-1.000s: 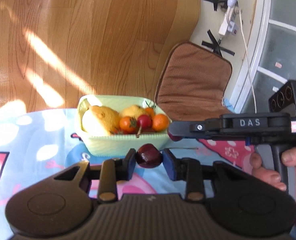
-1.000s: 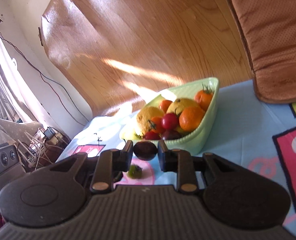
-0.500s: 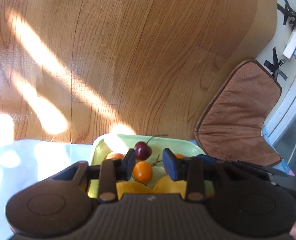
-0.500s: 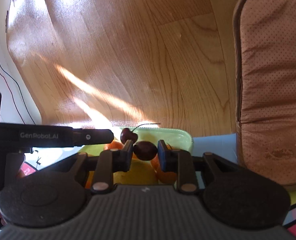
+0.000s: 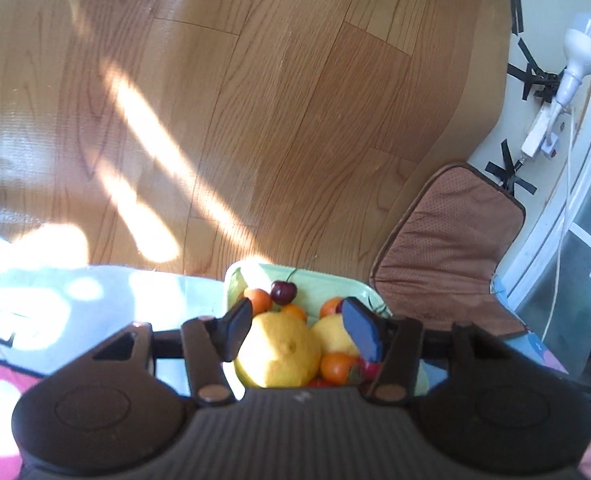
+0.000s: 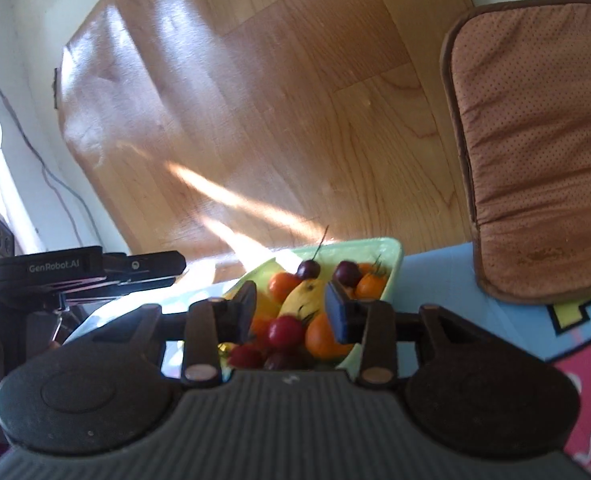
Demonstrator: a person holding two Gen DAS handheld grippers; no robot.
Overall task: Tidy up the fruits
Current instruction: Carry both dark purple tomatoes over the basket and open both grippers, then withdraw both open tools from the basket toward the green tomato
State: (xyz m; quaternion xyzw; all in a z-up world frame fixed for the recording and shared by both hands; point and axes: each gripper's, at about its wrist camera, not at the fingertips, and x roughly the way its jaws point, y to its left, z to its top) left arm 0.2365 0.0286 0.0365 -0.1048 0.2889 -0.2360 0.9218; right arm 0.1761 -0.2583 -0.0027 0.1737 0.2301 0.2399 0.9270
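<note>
Left wrist view shows the left gripper (image 5: 301,330) empty, jaws apart, over the bowl (image 5: 327,282); only the right view shows a second cherry (image 6: 347,273), and the right gripper (image 6: 293,312) likewise wide and empty.

The left gripper (image 5: 297,330) is held level with its jaws spread wide and nothing gripped; the right gripper (image 6: 291,310) is likewise parted and unloaded.

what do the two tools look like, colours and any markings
Both are matte black plastic: a ribbed body, two round side housings, brass-coloured pivot pins. Left tool and right tool have dark blue finger pads. The left one, seen from the right wrist, reads GenRobot.AI in white.
</note>
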